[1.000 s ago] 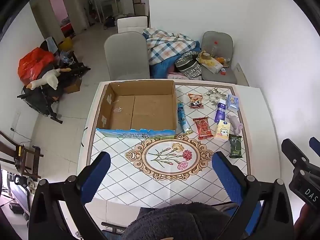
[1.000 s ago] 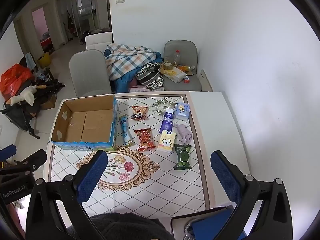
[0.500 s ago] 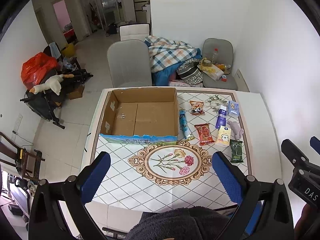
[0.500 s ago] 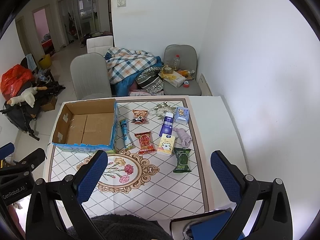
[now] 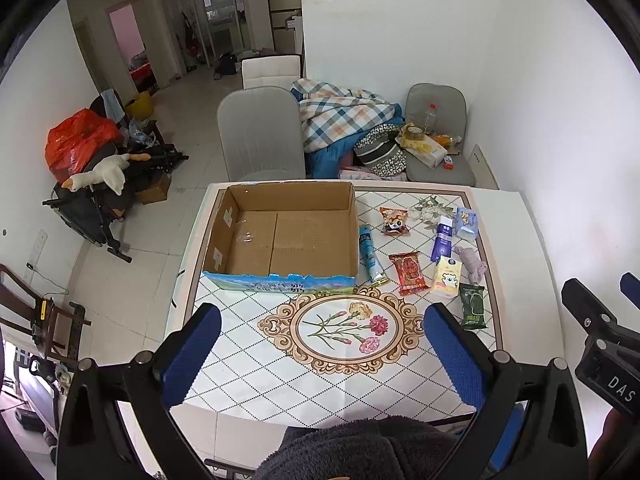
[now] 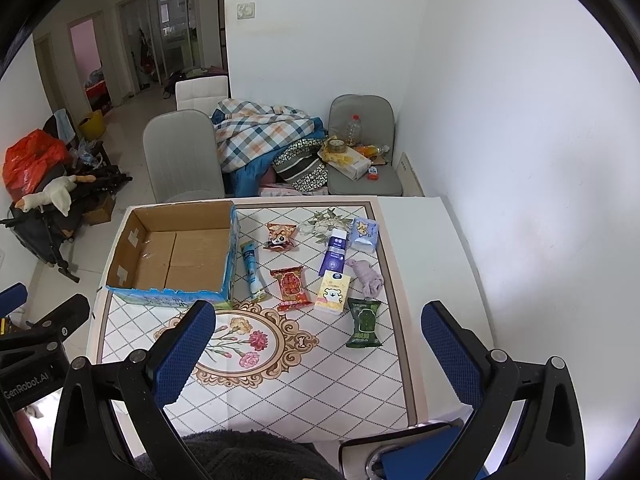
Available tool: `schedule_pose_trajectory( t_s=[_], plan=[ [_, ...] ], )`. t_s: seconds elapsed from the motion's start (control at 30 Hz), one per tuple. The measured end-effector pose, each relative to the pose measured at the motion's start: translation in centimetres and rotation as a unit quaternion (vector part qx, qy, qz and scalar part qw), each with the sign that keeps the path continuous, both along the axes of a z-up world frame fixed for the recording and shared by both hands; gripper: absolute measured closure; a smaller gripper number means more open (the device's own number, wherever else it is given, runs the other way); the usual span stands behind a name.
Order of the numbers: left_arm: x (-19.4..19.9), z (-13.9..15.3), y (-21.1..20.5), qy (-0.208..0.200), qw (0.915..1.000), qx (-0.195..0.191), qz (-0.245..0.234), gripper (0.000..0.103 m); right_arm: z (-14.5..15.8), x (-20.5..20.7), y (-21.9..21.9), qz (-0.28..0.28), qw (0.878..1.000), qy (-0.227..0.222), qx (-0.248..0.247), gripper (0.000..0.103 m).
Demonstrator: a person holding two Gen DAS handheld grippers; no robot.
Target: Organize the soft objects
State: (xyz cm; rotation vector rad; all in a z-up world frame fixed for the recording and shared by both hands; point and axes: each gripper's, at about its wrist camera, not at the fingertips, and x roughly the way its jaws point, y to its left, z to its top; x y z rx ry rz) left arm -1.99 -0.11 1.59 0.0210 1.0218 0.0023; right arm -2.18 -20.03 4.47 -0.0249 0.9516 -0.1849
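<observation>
Left wrist: box [image 5: 280,240] at table [image 5: 516,240] left edge; near half bare.

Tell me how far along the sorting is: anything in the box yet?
Nothing looks done: the cardboard box is empty. Nothing is in hand; the left gripper and right gripper are both open above the table's near edge. All items remain on the table right of the box, including the green packet, red snack packet, yellow tissue pack and blue tube.

brown cardboard box [image 5: 288,232], red snack packet [image 5: 408,267], green packet [image 6: 363,322], blue-padded tools
</observation>
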Motion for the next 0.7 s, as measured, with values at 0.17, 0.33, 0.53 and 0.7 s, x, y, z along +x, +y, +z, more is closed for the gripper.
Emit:
schedule_pose_trajectory(
  t_s=[0.17,0.33,0.53,0.7],
  plan=[
    [-0.26,0.33,-0.05,-0.005,1.0,-0.001,0.0,0.0,0.19,-0.11,-0.21,-0.001,1.0,-0.002,-0.001,0.0],
    [-0.3,0.44,-0.18,-0.006,1.0,-0.001,0.0,0.0,0.46,-0.28,-0.34,-0.001,1.0,-0.006,-0.002,0.0],
    [-0.37,0.69,-0.16,-0.01,1.0,-0.002,0.001,0.0,0.56,-0.4,-0.54,0.0,1.0,-0.007,-0.001,0.0],
    [-0.24,0.8,-0.37,-0.011,0.9999,-0.001,0.001,0.0,0.62,-0.46,-0.71,0.0,1.0,-0.01,0.0,0.0]
  ],
)
